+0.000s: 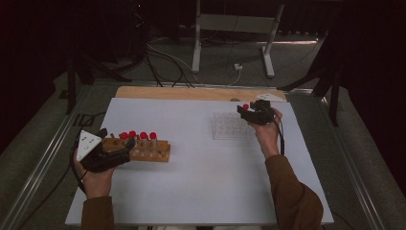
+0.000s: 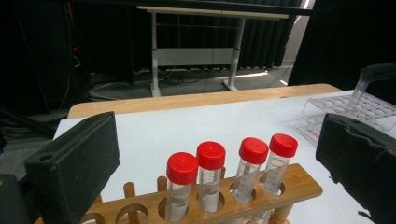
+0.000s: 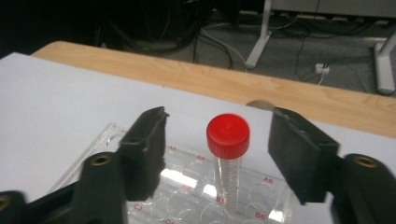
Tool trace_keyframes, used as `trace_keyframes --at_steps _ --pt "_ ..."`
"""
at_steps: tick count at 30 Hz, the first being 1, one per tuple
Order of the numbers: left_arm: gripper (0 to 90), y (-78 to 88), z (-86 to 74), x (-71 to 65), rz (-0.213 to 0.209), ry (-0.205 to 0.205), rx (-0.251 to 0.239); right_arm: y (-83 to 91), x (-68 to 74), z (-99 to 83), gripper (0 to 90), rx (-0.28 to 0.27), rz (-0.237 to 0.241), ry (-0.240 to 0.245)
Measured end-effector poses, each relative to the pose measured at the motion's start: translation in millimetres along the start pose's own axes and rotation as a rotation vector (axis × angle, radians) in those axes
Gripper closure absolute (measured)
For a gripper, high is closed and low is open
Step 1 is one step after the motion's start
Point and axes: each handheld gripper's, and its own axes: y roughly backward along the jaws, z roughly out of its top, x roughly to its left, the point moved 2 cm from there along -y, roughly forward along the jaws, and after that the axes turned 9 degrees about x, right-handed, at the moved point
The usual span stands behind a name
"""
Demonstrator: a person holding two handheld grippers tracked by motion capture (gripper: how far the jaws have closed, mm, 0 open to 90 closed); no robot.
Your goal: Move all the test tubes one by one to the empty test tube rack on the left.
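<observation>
A clear tube with a red cap (image 3: pixel 228 135) stands upright in a well of the clear plastic tray (image 3: pixel 187 205). My right gripper (image 3: pixel 219 119) straddles its cap; a gap shows on each side, so the pads do not press it. In the high view that gripper (image 1: pixel 244 114) hovers at the tray's (image 1: pixel 227 127) right end. Several red-capped tubes (image 2: pixel 231 161) stand in a wooden rack (image 2: pixel 299 179). My left gripper (image 2: pixel 212 128) is open at the rack's left end (image 1: pixel 117 143), its jaws wide on either side of the row.
The white board (image 1: pixel 201 177) covers the table, with a wooden strip (image 1: pixel 191 92) along its far edge. A table frame (image 1: pixel 230 28) and cables lie on the floor beyond. The rack has vacant holes at its left end.
</observation>
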Motion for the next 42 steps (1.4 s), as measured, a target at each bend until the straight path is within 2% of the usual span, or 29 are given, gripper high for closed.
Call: trace_keyframes --at_steps 1,3,9,15,21,26,29,33,36,42 --pt "0.6 -0.4 -0.3 0.2 0.000 -0.002 0.003 -2.1 0.5 -1.2 48.5 0.004 -0.018 0.008" --pt "0.6 -0.6 -1.4 1.2 -0.017 0.010 -0.009 -5.5 0.7 -3.1 56.8 0.011 -0.013 0.010" --pt "0.7 1.3 -1.3 1.9 -0.046 0.004 -0.049 -14.7 2.3 -7.8 70.9 0.045 -0.067 0.010" --pt "0.7 0.4 -1.5 1.7 -0.064 0.016 -0.027 -13.5 3.0 -8.2 72.2 0.034 -0.073 -0.007" --pt "0.7 -2.2 -2.3 1.4 -0.090 0.042 -0.017 -7.1 7.0 -3.6 72.4 0.015 -0.088 0.021" --pt "0.7 -2.6 -2.4 1.6 -0.092 0.053 -0.009 1.0 6.6 1.3 72.7 0.000 -0.082 0.024" --pt "0.7 -2.0 -0.9 2.3 -0.128 0.092 -0.019 5.3 7.8 3.8 72.8 -0.006 -0.088 0.040" --pt "0.7 -2.2 0.7 -0.4 -0.127 0.082 -0.011 9.7 8.4 5.4 75.2 -0.017 -0.107 0.042" --pt "0.7 -3.2 1.0 -1.4 -0.128 0.081 -0.002 13.7 7.4 7.0 75.2 -0.029 -0.092 0.040" --pt "0.7 -3.8 0.8 -2.0 -0.124 0.083 0.006 20.2 6.0 9.4 75.2 -0.051 -0.095 0.049"
